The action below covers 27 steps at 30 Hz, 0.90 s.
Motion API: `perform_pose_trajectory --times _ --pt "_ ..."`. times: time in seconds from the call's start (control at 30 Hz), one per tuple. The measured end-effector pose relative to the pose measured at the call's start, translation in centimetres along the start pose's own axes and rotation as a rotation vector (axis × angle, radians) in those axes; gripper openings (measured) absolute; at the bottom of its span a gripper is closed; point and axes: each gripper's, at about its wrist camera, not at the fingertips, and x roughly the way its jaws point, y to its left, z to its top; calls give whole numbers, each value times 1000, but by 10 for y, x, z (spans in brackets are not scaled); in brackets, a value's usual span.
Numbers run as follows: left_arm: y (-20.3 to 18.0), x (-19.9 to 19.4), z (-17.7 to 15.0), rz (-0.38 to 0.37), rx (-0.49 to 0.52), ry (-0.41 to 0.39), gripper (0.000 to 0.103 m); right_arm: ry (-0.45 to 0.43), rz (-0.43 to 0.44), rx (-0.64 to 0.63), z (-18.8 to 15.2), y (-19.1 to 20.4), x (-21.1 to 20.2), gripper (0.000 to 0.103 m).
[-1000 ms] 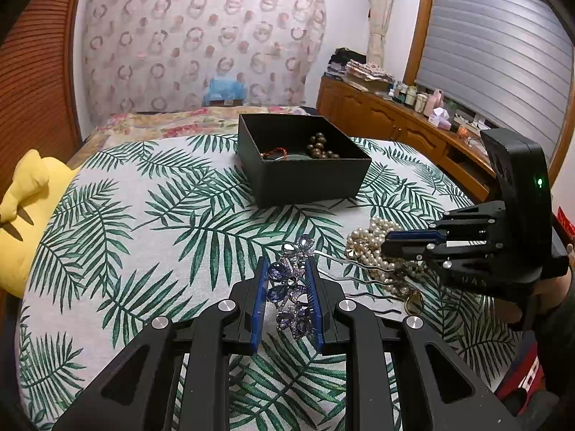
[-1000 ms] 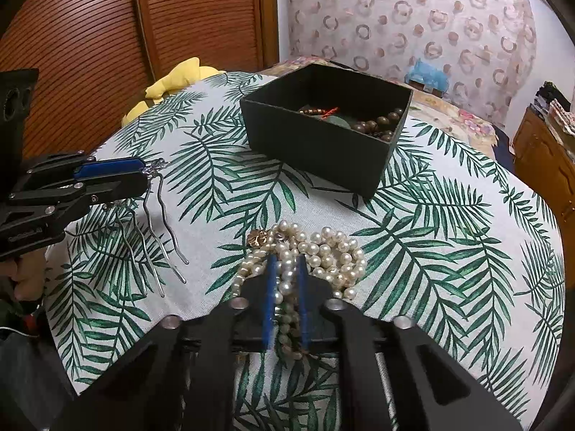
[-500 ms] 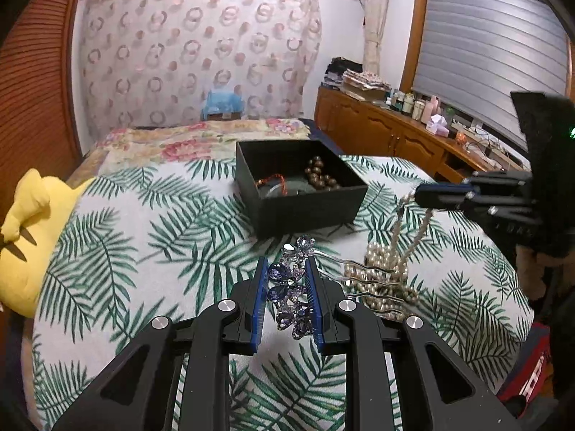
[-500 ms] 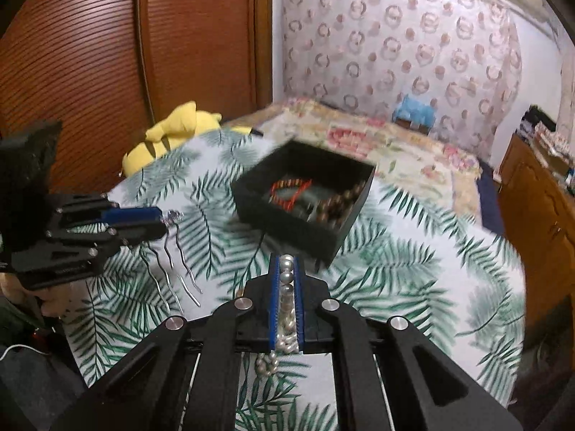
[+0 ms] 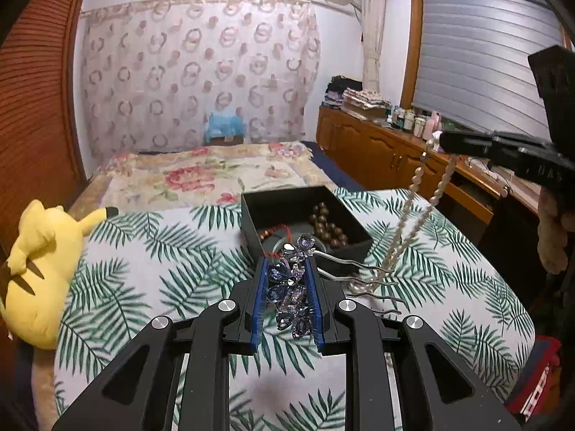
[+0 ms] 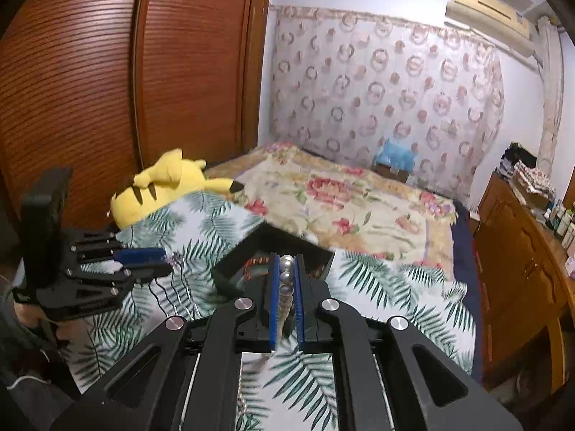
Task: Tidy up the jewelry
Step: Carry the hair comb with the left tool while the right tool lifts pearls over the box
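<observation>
My left gripper [image 5: 287, 269] is shut on a purple jewelled hair comb [image 5: 291, 283], held above the palm-print cloth with its metal prongs pointing right. My right gripper [image 6: 286, 262] is shut on a pearl necklace [image 6: 286, 274]. In the left wrist view the pearl necklace [image 5: 409, 222] hangs in long strands from the right gripper [image 5: 445, 142] to the cloth, right of the box. The black open box [image 5: 305, 215] holds brown beads [image 5: 325, 228] and a red bracelet [image 5: 275, 235]. The box [image 6: 237, 262] lies just ahead of the right gripper.
A yellow plush toy [image 5: 39, 262] lies at the cloth's left edge. The palm-print cloth [image 5: 161, 251] covers the table. A floral bed [image 5: 201, 176] lies behind, and a wooden cabinet [image 5: 388, 151] with bottles runs along the right wall.
Both grippers have risen from the cloth. The right gripper lifted the pearl necklace off its pile so it now hangs in strands. The left gripper raised the comb and moved closer to the box.
</observation>
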Motion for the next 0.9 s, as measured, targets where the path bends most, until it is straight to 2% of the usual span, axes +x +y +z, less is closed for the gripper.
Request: perform_pose_trajectory --times 0.57,0.73,0.9 --pt "11 18 29 49 14 -8 19 -116 -40 -14 79 -18 -6 9" --pt "14 24 30 58 13 -1 19 -122 -44 -1 97 -26 9 9" --pt "15 29 32 64 19 6 19 -78 -43 15 103 -31 40 8"
